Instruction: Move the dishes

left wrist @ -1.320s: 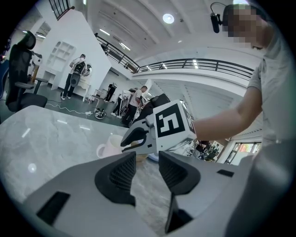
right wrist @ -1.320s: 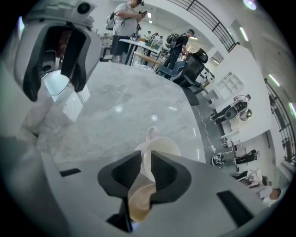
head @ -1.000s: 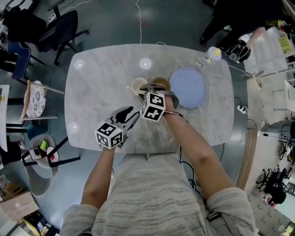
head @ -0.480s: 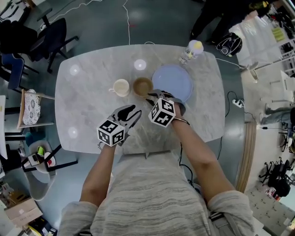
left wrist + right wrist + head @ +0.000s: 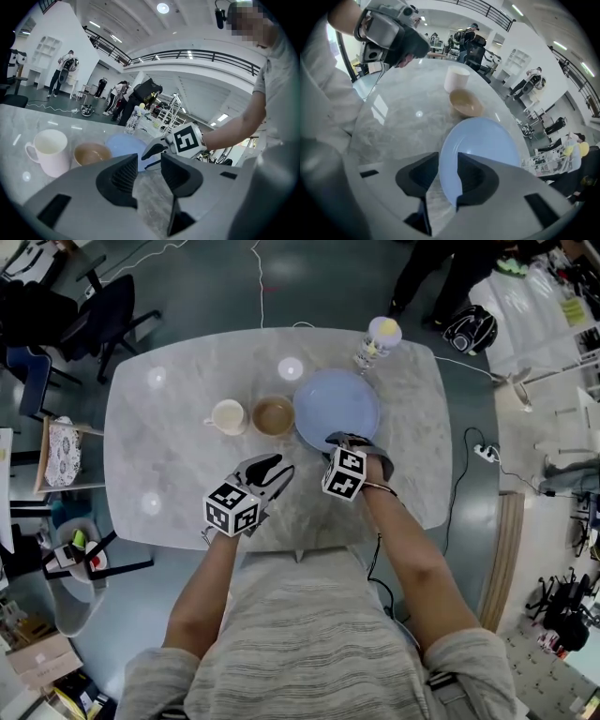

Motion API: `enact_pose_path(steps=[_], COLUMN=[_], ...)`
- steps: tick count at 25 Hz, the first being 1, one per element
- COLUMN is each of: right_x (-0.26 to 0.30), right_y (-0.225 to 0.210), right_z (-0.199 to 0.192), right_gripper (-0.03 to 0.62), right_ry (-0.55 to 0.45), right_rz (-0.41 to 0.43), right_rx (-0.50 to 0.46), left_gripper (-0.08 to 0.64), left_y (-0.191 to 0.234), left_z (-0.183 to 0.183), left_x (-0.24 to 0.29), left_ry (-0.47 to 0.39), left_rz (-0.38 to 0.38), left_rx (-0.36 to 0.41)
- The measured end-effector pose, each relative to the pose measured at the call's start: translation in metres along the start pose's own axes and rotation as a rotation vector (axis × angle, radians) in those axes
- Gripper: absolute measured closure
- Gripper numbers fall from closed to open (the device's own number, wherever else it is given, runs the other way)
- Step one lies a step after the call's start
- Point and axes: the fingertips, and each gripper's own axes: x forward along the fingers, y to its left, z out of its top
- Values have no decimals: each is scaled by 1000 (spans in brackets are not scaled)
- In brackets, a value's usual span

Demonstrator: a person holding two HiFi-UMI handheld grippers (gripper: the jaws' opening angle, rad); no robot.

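A pale grey marble table with rounded corners (image 5: 187, 465) stands on a dark, glossy blue-grey floor (image 5: 197, 282) in an open hall, and three round lamp reflections shine on its top. Well left of the round pale blue plate (image 5: 337, 399), off the table, is one black office chair (image 5: 117, 298). On the marble, one white handled mug (image 5: 228, 416) sits furthest left of the plate, then one tan bowl (image 5: 273, 415) just beside the plate's left edge. The left gripper (image 5: 149, 161), one of two, hovers left of the plate and nearer the person, its jaws apart with nothing between them. The single plate lies flat on the table. The right gripper (image 5: 448, 164) points steeply down at the plate's near rim. Its jaws have just been opening and stand apart, and the rim shows in the gap, unpinched. Just beyond the plate's far right edge stands one clear plastic bottle with a yellow cap (image 5: 375, 341)
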Motion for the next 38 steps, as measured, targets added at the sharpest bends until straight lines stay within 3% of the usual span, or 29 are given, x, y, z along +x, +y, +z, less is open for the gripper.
enact_pose_path(steps=[12,19,25,38], right_x=[16,18,23,22], right_y=[1,10,6,4], right_z=[-14,-17,-38,-48], right_gripper=[517,497,555,558], right_ry=[26,32,99,112], right_rz=[71,119,100,84], right_rx=[-83,-99,-83,-102], left_gripper=[394,393,393,393], left_y=[-11,-14,-18,-22], left_z=[-10,-12,-15,-14], left_x=[20,23,23,24], left_ry=[5,1,2,-6], left_rz=[42,63,68,80], left_rx=[-28,-31,-37,-35])
